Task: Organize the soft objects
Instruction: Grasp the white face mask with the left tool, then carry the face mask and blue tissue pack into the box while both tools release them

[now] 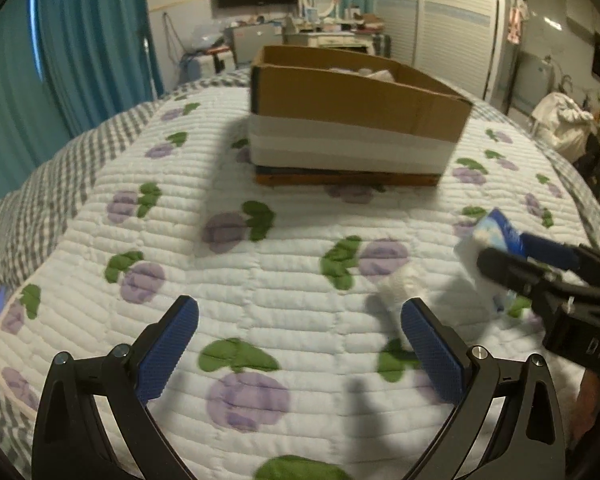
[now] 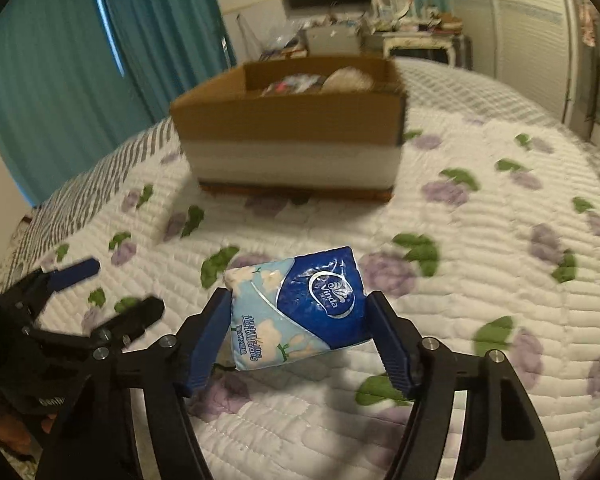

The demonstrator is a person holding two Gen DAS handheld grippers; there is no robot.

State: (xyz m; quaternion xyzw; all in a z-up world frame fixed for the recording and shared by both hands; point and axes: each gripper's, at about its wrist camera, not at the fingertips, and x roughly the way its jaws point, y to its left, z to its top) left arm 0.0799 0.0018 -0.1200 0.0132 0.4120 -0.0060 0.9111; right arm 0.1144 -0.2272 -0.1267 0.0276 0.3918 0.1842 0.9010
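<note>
1. The right gripper (image 2: 296,344) reaches level over the quilt (image 2: 480,280) toward 12 o'clock, its two blue fingers (image 2: 392,348) pinching a tissue pack (image 2: 300,308) by its two ends, clear of the bed.
2. The left gripper (image 1: 300,344) hovers low over the quilt with fingers (image 1: 168,344) spread wide and nothing between them; from the right wrist it shows at 9 o'clock, just beside the other tool.
3. Count: two grippers, one tissue pack, one small white wad (image 1: 400,284) on the quilt by the left gripper's right finger, one box (image 2: 292,132).
4. The pack's long axis runs 9 to 3 o'clock across the fingers, dark blue logo end tilted up toward 2 o'clock.
5. The open cardboard box sits at 12 o'clock, well apart from the pack, with blurred items inside.
</note>
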